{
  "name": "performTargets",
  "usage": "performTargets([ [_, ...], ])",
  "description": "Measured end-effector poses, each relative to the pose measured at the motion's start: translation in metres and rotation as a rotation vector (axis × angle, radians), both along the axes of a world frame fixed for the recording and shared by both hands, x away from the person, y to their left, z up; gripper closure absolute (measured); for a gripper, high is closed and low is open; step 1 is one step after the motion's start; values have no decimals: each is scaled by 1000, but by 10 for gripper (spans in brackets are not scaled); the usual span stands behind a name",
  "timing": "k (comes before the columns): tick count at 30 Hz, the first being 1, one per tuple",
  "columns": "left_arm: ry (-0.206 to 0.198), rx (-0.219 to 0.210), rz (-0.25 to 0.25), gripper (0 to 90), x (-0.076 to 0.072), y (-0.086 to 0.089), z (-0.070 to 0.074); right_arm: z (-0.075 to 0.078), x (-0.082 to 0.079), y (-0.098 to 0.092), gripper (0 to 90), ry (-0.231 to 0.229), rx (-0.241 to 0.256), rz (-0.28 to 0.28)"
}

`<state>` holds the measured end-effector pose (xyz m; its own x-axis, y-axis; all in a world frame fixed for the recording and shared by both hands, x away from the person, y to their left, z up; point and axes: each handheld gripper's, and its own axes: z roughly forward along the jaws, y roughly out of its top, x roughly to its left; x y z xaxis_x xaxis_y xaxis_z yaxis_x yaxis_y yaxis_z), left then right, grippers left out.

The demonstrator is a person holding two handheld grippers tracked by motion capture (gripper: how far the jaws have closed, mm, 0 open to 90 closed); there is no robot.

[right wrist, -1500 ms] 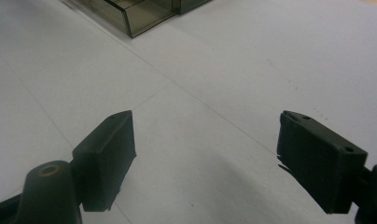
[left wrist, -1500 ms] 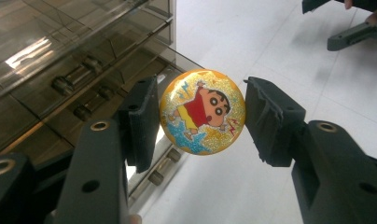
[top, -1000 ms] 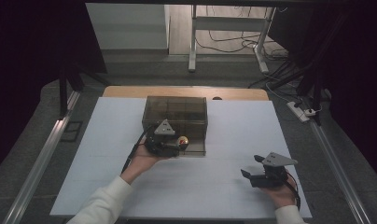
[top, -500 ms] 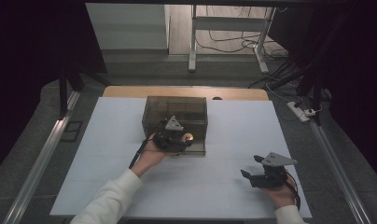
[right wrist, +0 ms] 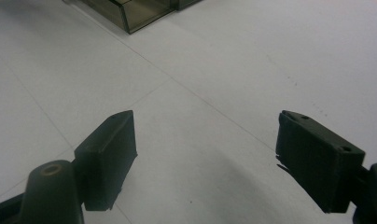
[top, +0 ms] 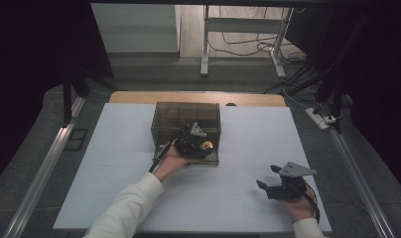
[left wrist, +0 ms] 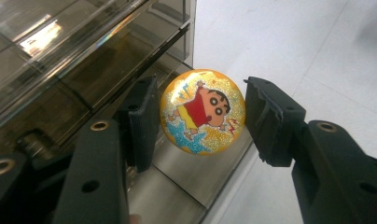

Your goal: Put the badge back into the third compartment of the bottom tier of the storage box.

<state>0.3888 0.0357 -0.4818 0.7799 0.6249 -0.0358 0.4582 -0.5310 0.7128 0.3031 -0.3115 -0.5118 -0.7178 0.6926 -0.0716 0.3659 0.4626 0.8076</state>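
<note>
A round glittery badge point(left wrist: 203, 112) with a cartoon boy on it hangs between the jaws of my left gripper point(left wrist: 201, 122), which is shut on its edges. In the high view the left gripper point(top: 202, 145) holds the badge point(top: 207, 145) over the front of a smoky transparent drawer box point(top: 186, 116). Under the badge lies the box's pulled-out drawer point(left wrist: 177, 177). My right gripper point(top: 266, 176) rests low over the white table at the front right, open, with nothing between its jaws point(right wrist: 205, 158).
White sheet point(top: 238, 134) covers the table, with a wooden edge point(top: 198, 97) at the back. A corner of the box point(right wrist: 130, 11) shows far ahead in the right gripper view. Table legs and cables lie on the floor beyond.
My left gripper has carried the badge forward and to the right, from the box's front left to above the open drawer. The right gripper has stayed put.
</note>
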Motion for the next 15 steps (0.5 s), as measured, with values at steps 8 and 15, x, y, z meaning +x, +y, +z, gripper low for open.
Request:
performTargets([
  [8,7,18,3,462,4,-4,-6,-1,0,0,199,0,1,1],
  [15,12,17,7,461,5,-4,-7,-1,0,1,200,-2,1,0],
])
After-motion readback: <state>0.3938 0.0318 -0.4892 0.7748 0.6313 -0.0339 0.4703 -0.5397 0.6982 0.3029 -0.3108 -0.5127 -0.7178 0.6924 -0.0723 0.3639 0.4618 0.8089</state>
